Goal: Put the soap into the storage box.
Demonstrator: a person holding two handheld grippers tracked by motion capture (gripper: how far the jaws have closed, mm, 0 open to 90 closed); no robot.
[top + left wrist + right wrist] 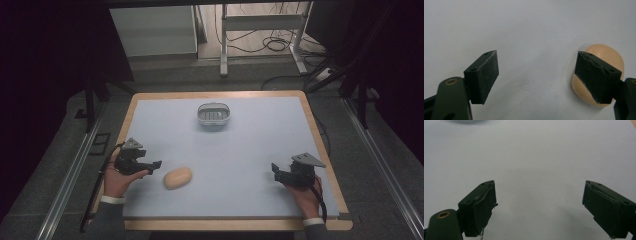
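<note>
A big pale blue table top with a wooden rim [131, 107] is taking up the middle of the high view. A small grey oval basket with slots in its floor [213, 114] is sitting near the far edge, at about twelve o'clock.

The person's left gripper [152, 165] is resting at about eight o'clock, with its jaws wide apart and nothing between them. The right gripper [275, 169] is waiting at about four o'clock, also spread wide and holding nothing.

A smooth tan oval lump, shaped like a bread roll or a bar of soap [177, 177], is lying just beside the left gripper, at about seven o'clock on the table.

It is probably light. Its skin is looking smooth, so it may be slippery. Pinching it across its short, narrow middle looks like the safest hold. I cannot tell if it is soft or hard.

The left gripper view is showing the tan lump [602, 56] up close, partly hidden behind one jaw and not between the two. The high view is showing the basket and both hands.
</note>
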